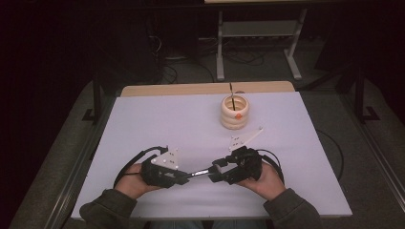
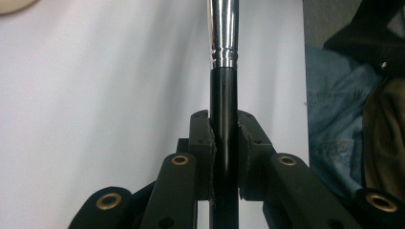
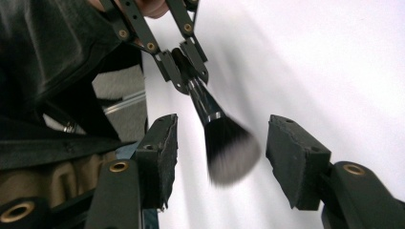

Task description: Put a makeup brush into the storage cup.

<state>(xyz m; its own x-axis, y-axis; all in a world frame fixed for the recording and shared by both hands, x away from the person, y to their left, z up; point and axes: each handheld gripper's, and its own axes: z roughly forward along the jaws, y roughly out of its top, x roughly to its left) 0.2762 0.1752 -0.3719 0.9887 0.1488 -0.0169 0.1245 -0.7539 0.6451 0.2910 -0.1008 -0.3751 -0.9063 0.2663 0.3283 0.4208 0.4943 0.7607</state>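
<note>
Left gripper view — left claw (image 2: 224, 129) grips unmarked brush (image 2: 223, 95), no writing readable.

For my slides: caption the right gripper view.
Left gripper clamps a makeup brush between the right gripper's open jaws.

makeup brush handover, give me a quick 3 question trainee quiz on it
1. Which gripper is clamped on the makeup brush handle?
2. True or false: the right gripper's jaws press on the bristles.
3. What stands at the table's far side: A) ringed cream holder, B) red bowl, C) glass bottle?

Key:
1. The left gripper, shut on the black handle.
2. False; they stand open, either side of the bristles, apart from them.
3. A
</note>
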